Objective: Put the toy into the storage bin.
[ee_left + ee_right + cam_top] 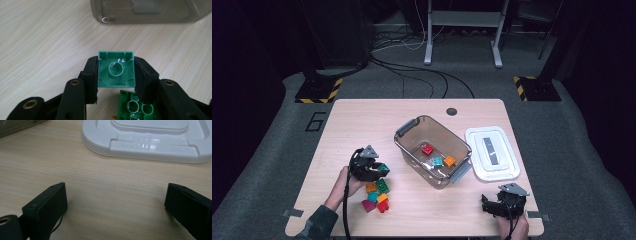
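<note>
Left gripper (115,75) pinching teal block (115,70) by two sides, lifted above table (352,125) | block hollow side faces camera (square, no long side), bin (432,150) ahead | right gripper (115,202) spread wide, holds nothing, near white lid (150,142)

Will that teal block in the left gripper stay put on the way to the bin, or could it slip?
The teal block looks like hard, glossy plastic, so probably stiff but somewhat slippery. It is hollow underneath, likely light. The left gripper clamps its flat sides squarely, so it should hold.
</note>
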### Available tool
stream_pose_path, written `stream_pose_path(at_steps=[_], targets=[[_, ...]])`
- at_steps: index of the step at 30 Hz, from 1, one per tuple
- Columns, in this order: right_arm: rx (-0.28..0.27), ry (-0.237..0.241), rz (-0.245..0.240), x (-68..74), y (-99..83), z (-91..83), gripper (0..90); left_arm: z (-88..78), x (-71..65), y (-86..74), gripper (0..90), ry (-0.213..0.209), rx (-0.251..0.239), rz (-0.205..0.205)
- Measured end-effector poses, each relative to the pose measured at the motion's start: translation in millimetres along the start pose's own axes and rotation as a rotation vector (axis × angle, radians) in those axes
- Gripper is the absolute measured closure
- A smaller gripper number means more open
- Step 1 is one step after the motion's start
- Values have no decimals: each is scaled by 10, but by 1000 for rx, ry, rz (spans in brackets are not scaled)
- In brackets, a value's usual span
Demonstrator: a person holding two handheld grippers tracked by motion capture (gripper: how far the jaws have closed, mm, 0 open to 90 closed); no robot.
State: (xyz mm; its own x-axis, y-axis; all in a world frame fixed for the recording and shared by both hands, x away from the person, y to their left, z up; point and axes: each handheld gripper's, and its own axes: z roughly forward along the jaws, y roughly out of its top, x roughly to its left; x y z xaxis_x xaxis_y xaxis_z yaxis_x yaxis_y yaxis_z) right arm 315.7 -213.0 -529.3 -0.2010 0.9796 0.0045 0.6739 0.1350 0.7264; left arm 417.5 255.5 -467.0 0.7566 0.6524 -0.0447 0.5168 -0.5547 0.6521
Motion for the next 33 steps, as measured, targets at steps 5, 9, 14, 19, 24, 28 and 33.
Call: stream_pose_path(at_steps=[5,9,14,19,24,28,33], targets=[[0,0,1,1,0,0,35,-97,40,40,586,17,-17,0],[0,0,1,0,0,0,35,-156,64,67,586,27,-23,5],[0,0,0,-1,0,0,35,-235,86,102,586,39,-33,1],[0,0,0,0,0,0,35,-303,107,147,586,54,-44,6],[0,0,1,0,0,0,35,-374,121,216,586,64,-54,16],[1,1,4,2,0,-1,35,-428,123,269,586,73,-68,14],[1,0,3,1,0,-1,35,-510,143,345,586,90,-92,19]])
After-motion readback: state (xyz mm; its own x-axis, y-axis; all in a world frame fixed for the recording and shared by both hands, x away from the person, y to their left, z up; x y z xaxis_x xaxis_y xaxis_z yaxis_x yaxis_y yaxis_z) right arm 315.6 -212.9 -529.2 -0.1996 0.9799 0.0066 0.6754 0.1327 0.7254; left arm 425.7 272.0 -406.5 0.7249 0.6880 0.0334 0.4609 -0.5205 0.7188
